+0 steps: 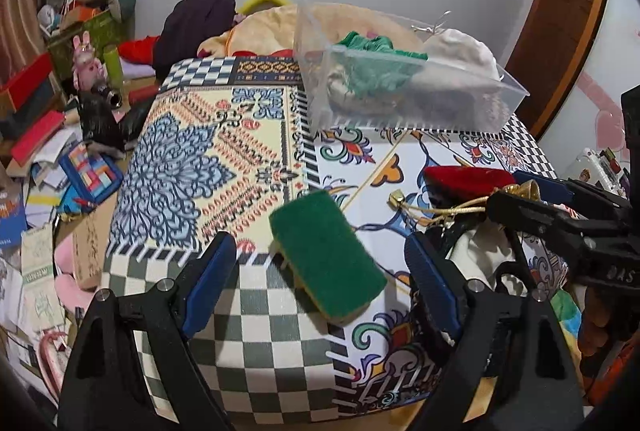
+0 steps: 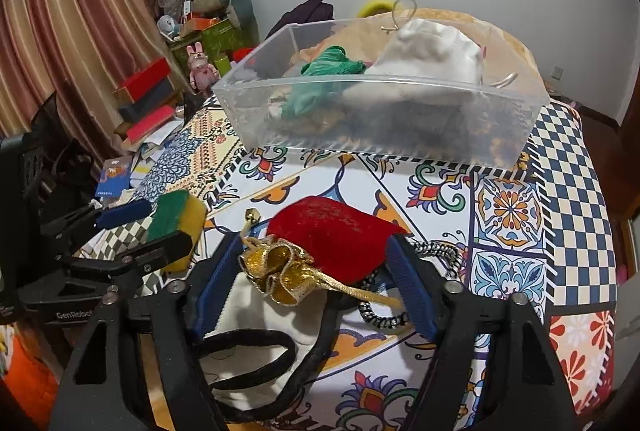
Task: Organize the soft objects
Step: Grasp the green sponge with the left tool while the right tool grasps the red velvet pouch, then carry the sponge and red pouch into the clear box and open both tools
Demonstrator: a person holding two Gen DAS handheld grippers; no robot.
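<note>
One sponge [image 1: 326, 257], green scouring face over yellow foam, lies between the spread fingers of the left gripper [image 1: 320, 283]. One red velvet pouch [image 2: 334, 231] with gold trim sits between the parted fingers of the right gripper [image 2: 312, 291]. One clear bin [image 2: 516, 111] stands ahead.

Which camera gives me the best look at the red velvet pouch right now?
The right wrist view: the red velvet pouch lies centred between the open right gripper, gold ruffled mouth and cord facing the camera. The left wrist view shows only its red edge at far right, partly behind the right gripper's fingers.
</note>
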